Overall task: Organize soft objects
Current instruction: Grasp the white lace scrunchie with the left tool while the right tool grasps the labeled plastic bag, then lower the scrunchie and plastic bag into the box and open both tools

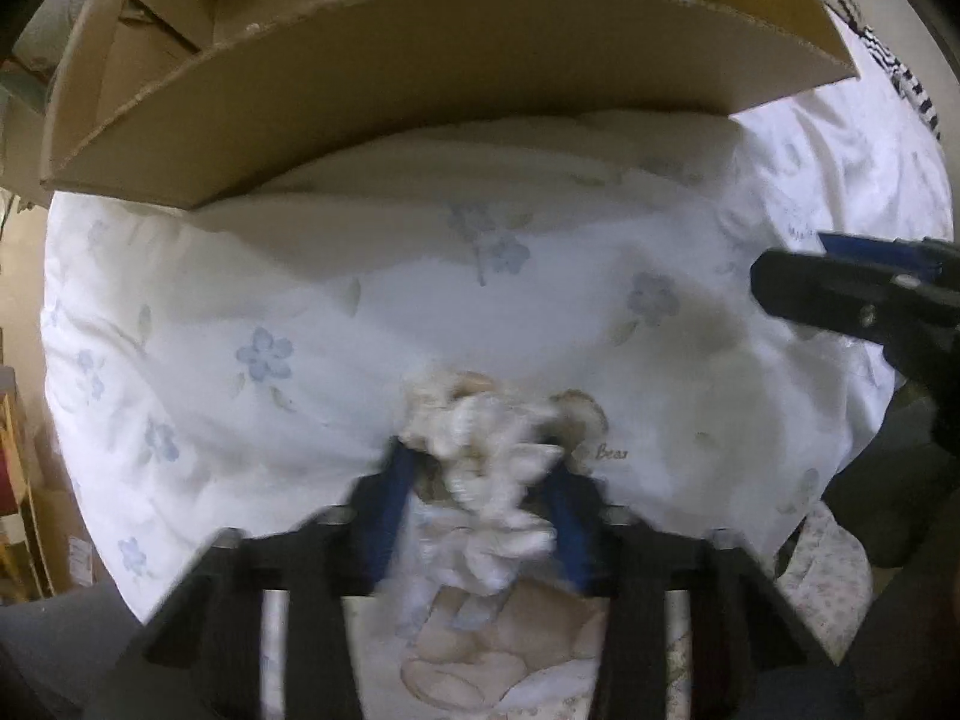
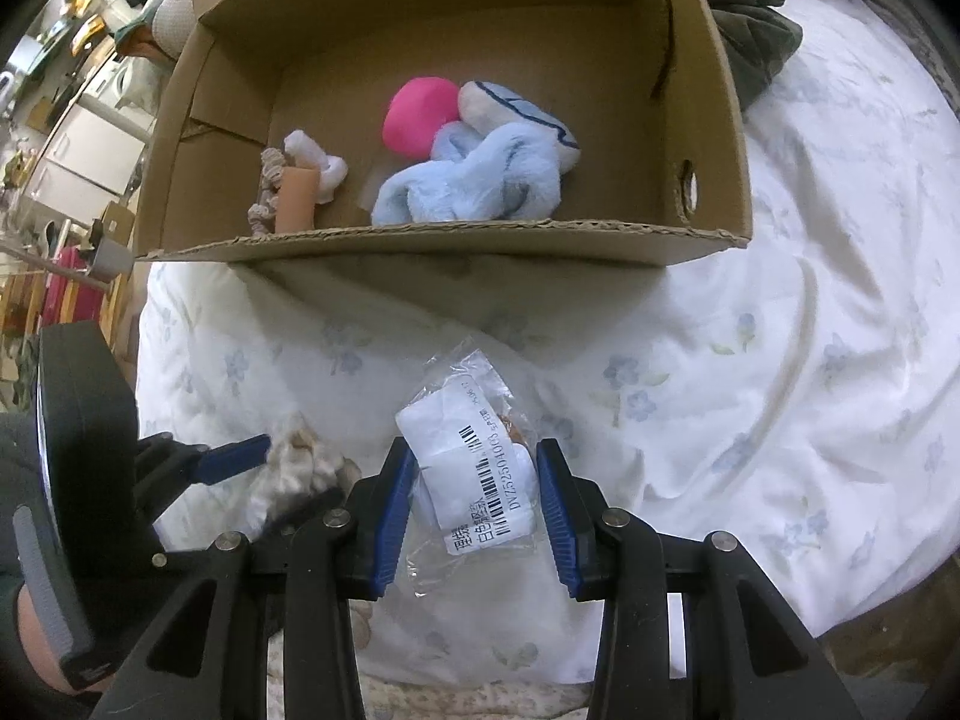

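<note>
My left gripper [image 1: 477,461] points down at the bed and is shut on a fluffy cream-and-white soft toy [image 1: 492,450]. The right wrist view shows that toy [image 2: 294,468] at the lower left, between the left gripper's blue pads [image 2: 234,459]. My right gripper [image 2: 477,474] is shut on a clear plastic packet [image 2: 474,480] with a white barcode label and something white and soft inside. An open cardboard box [image 2: 480,235] stands just beyond both grippers. It holds a pink plush [image 2: 417,114], a light blue plush [image 2: 480,174], a small white piece [image 2: 315,159] and a tan roll [image 2: 297,198].
A white bedspread [image 2: 780,360] with blue flowers covers the bed. A dark green garment [image 2: 750,18] lies behind the box at the right. The box's near flap [image 1: 420,96] overhangs the bedspread. Shelves and clutter stand off the bed's left edge [image 2: 72,120].
</note>
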Demonstrator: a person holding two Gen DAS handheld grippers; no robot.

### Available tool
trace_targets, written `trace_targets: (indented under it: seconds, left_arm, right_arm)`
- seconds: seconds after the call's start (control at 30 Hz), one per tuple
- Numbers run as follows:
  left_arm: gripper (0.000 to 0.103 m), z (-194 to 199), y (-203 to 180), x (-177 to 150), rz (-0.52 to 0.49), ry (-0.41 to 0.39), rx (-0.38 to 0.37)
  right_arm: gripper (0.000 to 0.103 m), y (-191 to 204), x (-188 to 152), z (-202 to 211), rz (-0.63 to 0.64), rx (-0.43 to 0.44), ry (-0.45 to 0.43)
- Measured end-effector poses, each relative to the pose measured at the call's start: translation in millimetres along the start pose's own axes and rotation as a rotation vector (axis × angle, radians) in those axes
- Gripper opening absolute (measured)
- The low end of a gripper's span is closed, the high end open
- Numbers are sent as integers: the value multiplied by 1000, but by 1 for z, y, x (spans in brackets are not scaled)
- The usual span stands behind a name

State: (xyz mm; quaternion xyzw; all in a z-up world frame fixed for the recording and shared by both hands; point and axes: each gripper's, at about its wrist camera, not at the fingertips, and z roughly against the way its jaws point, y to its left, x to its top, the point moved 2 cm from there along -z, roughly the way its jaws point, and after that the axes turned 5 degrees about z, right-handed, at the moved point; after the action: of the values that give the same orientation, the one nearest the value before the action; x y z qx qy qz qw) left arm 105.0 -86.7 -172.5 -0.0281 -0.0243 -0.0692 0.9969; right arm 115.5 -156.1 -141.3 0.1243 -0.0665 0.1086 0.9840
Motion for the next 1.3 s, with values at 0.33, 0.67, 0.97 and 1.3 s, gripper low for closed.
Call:
trace_targets:
  seconds: [0.33,0.67,0.97,1.3]
  left_arm:
    - [13,46,35,1,160,-125,-114]
    - [13,104,78,-13,275,-268,-111]
    - [13,152,78,-4,270,-351,-68]
    - [13,165,84,43,240,-387,-68]
  right_arm:
    - [43,-11,11,18,32,28,1]
    - [43,-2,13,44,69,96,-66]
    - [43,1,11,94,76,206,-190]
    - [43,4,38,128,69,193,-308]
